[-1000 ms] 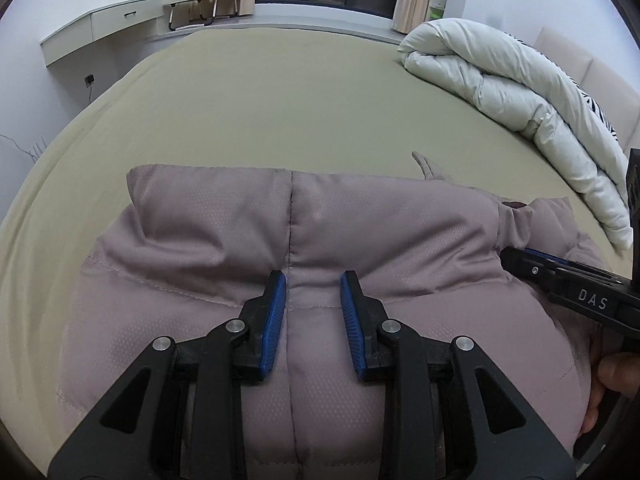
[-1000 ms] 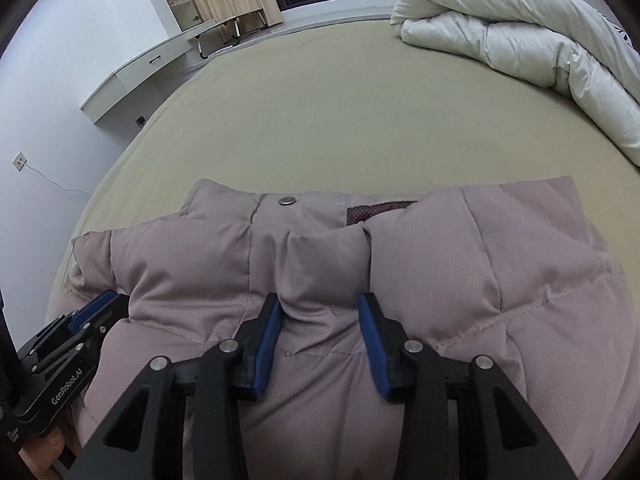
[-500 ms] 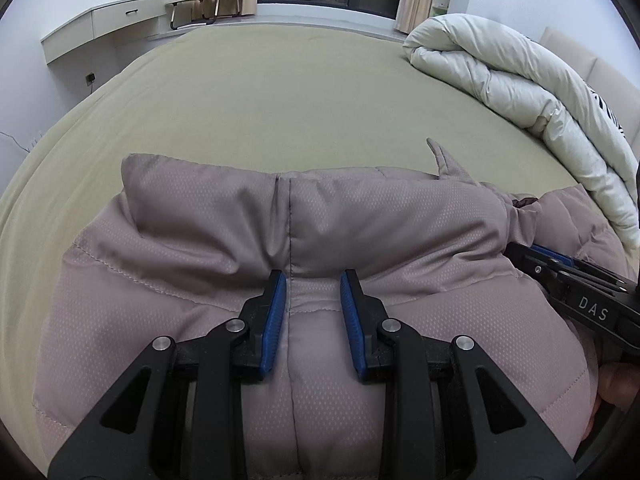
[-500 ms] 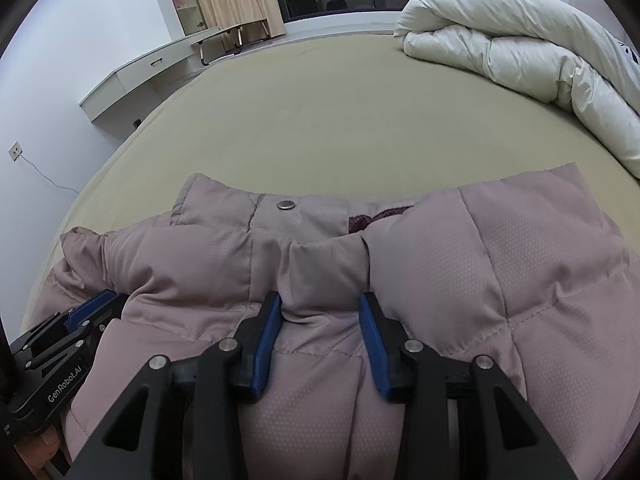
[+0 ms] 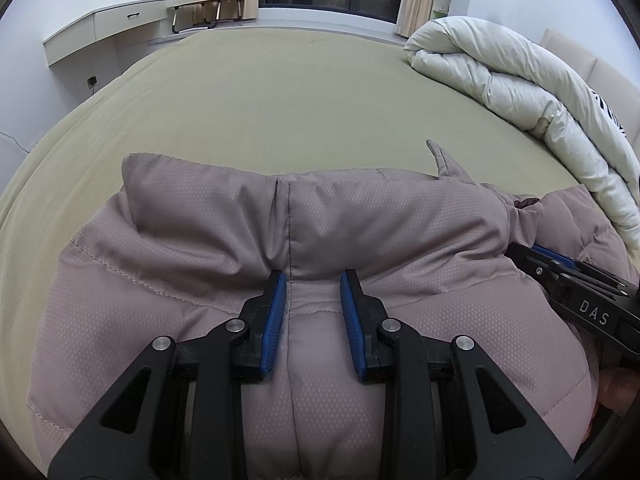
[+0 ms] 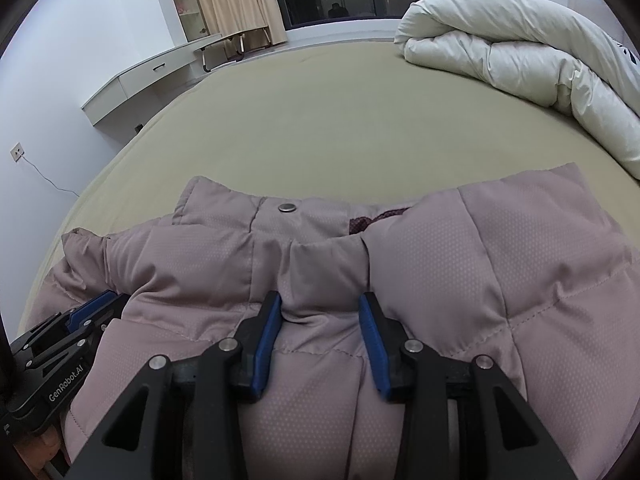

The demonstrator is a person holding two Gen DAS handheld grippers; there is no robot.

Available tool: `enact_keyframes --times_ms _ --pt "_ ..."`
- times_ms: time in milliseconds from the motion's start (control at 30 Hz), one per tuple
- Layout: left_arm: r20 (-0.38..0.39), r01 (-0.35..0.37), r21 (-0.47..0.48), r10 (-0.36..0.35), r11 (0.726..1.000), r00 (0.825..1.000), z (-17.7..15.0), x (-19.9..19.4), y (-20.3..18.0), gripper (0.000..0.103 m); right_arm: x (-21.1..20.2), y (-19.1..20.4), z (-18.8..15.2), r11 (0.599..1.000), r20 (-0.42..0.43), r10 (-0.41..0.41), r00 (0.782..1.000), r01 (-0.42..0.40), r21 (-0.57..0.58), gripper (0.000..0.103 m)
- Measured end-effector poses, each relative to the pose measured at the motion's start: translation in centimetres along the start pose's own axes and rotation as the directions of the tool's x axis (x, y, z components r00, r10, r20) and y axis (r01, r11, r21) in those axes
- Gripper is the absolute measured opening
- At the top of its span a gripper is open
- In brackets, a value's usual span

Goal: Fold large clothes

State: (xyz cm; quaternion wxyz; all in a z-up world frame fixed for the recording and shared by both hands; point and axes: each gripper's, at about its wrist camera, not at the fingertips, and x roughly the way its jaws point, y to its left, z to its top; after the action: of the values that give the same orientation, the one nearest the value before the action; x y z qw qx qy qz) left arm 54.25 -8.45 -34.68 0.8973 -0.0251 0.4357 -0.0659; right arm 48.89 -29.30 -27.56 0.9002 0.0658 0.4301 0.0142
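Left tongs point(image 5: 313, 286) narrowly parted, pinching jacket point(image 5: 200, 240) ridge; right tongs point(image 6: 320, 308) likewise pinching jacket fold.

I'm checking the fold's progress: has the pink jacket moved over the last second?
Yes. The pink jacket has lifted: in the right wrist view the bed and white duvet sit flatter and the window shows higher.

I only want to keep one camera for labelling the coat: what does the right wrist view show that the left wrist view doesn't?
Only the right wrist view shows the metal snap button and a wall socket. Only the left wrist view shows a pointed fabric tab sticking up and the beige headboard. Both show the mauve padded coat, fabric bunched between both grippers' jaws, the olive bed sheet and the rolled white duvet.
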Motion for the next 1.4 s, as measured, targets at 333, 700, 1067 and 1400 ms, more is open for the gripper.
enact_keyframes --times_ms 333,700,1067,1400 --pt "0.0 -0.007 0.006 0.007 1.0 1.0 0.1 0.0 -0.3 0.028 0.0 0.2 -0.1 1.0 0.003 -0.004 1.0 0.004 -0.002 0.042" --pt "-0.003 0.003 0.057 -0.003 0.998 1.0 0.2 -7.0 -0.4 0.028 -7.5 -1.0 0.9 0.996 0.065 0.06 0.996 -0.064 0.06 0.058" --pt "-0.023 -0.091 0.054 0.092 0.994 0.995 -1.3 -7.2 2.9 0.028 -9.0 -13.5 -4.1 0.961 0.014 -0.067 0.998 0.061 0.269 0.057" --pt "-0.005 -0.002 -0.04 0.002 0.999 1.0 -1.8 -4.1 5.9 0.028 -6.0 -14.7 -4.9 0.961 0.062 -0.067 0.996 0.048 0.272 0.057"
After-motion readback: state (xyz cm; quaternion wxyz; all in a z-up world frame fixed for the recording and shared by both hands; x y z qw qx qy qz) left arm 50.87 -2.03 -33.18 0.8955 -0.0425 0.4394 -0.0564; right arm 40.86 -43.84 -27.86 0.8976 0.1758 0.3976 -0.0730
